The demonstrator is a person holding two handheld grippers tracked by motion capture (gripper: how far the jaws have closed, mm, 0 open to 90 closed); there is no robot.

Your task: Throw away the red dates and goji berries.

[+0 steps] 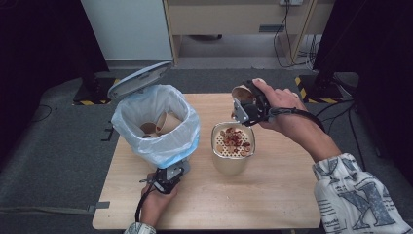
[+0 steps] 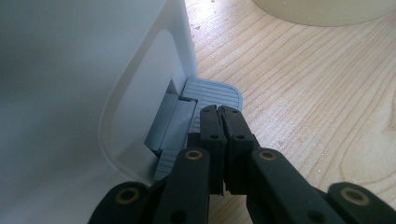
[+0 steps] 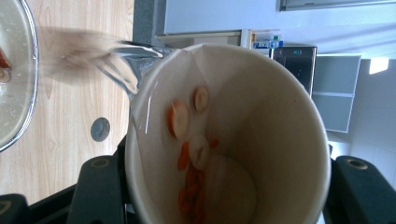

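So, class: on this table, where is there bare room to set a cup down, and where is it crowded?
Bare wood lies along the table front edge, and right of the strainer cup. It is crowded between the bin and that cup, and at the left gripper on the bin's pedal.

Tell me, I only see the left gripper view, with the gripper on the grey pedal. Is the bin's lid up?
Observer: Yes, the lid stands up behind the bin.
Operator: What's inside it?
Observer: Used paper cups lie in its bag.
Operator: What else is happening?
Observer: The right gripper holds a paper cup tilted near a strainer pot with red and tan bits on top.
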